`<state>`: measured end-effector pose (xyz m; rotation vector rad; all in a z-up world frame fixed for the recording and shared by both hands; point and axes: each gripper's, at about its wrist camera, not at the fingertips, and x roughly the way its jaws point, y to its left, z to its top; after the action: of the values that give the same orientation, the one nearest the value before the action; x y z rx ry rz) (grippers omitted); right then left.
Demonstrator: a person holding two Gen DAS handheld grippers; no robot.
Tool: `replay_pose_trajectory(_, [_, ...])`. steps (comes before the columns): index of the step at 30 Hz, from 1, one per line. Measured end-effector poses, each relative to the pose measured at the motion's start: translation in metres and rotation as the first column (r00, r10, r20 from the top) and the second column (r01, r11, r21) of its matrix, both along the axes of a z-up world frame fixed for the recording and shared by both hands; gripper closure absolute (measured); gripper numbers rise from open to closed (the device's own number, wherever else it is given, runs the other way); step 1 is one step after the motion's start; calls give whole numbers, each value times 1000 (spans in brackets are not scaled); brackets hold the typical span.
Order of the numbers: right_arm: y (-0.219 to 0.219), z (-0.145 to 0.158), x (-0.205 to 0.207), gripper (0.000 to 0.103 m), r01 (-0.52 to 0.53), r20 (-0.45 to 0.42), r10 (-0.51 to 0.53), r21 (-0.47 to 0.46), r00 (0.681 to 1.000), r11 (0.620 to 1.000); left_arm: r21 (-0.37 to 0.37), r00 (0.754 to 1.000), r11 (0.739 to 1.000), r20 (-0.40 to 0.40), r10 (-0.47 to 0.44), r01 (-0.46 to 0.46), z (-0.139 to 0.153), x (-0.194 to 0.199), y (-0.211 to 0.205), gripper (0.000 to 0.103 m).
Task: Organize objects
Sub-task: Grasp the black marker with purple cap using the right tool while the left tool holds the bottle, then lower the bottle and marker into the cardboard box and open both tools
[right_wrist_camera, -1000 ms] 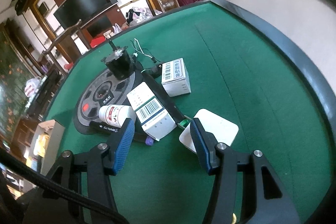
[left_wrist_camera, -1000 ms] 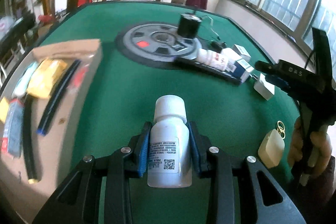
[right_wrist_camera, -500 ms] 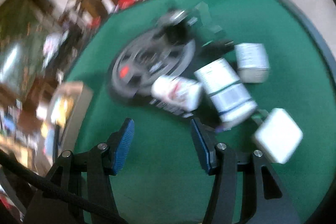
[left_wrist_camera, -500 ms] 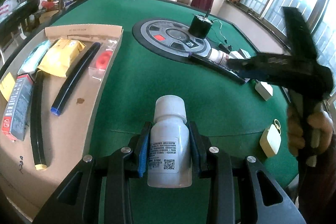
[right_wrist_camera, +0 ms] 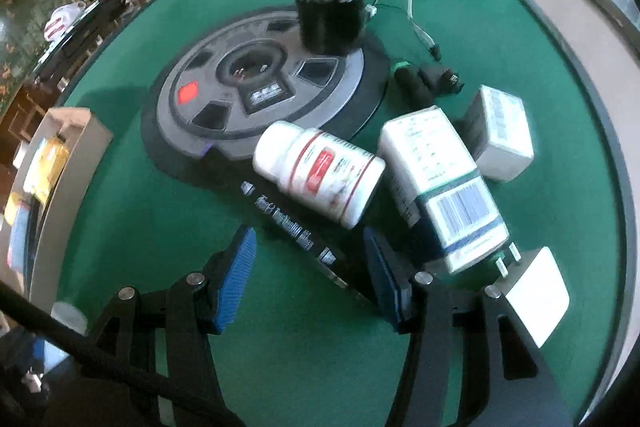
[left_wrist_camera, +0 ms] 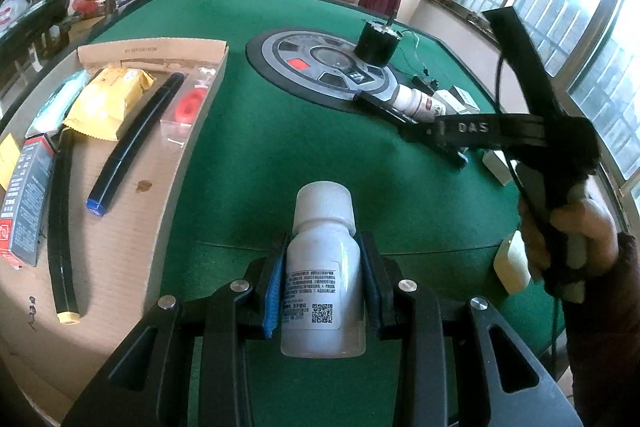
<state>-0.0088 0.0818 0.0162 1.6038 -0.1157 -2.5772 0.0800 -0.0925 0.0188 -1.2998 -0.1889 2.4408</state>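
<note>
The task appeared partly complete, with the cardboard sheet [left_wrist_camera: 120,235] as the reference point. Already laid on it in rough rows were a yellow foil packet [left_wrist_camera: 110,99], a glossy black tube [left_wrist_camera: 136,143], a clear sachet holding a red ring [left_wrist_camera: 188,107], a printed grey-and-red box [left_wrist_camera: 24,199] and a second, curved black tube [left_wrist_camera: 60,227]. The left gripper [left_wrist_camera: 322,287] had its blue ribbed fingers [left_wrist_camera: 273,291] clamped on a smooth white plastic bottle [left_wrist_camera: 323,267] with a screw cap and paper label, held over the green felt tabletop [left_wrist_camera: 280,155] just to the right of the cardboard sheet; it was not yet set down there. Well to the right of the sheet, a cluster remained unsorted: a white pill bottle with a red label [right_wrist_camera: 320,173] lying on its side, a matte black bar with silver lettering [right_wrist_camera: 296,231], two white cartons with barcodes [right_wrist_camera: 444,187] [right_wrist_camera: 502,135], a flat white plug adapter [right_wrist_camera: 536,295], and a black cylindrical motor [right_wrist_camera: 332,15] standing on a grey disc [right_wrist_camera: 260,83]. The right gripper [right_wrist_camera: 312,279] was held with fingers spread and empty on either side of the black bar; contact could not be determined because that view was slightly blurred. A pale yellow block [left_wrist_camera: 512,263] also lay on the felt, far right of the sheet.
</note>
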Motion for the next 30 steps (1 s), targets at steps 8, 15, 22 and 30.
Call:
replay_pose_trajectory(8, [-28,0,9,49,-69,12,69,-5,998,998,4,1000,1000,0,-13,13,1,3,4,74])
replay_pose_trajectory(15, [-42,-2,10,80,-17,-53,23,123,998,992,13,1000,1000,-23,-4,4,10,11,-2,74])
replay_pose_trajectory(22, [-35,2,24,91,16,-45,-15,25,999,1000,22,998,1000,-57,5,-4,19,24,-12,74])
replay_pose_trajectory(30, [-30,21,50,91,24,-63,-34,-157,997,987,54,996,998,-79,35,-31,31,35,-36,74])
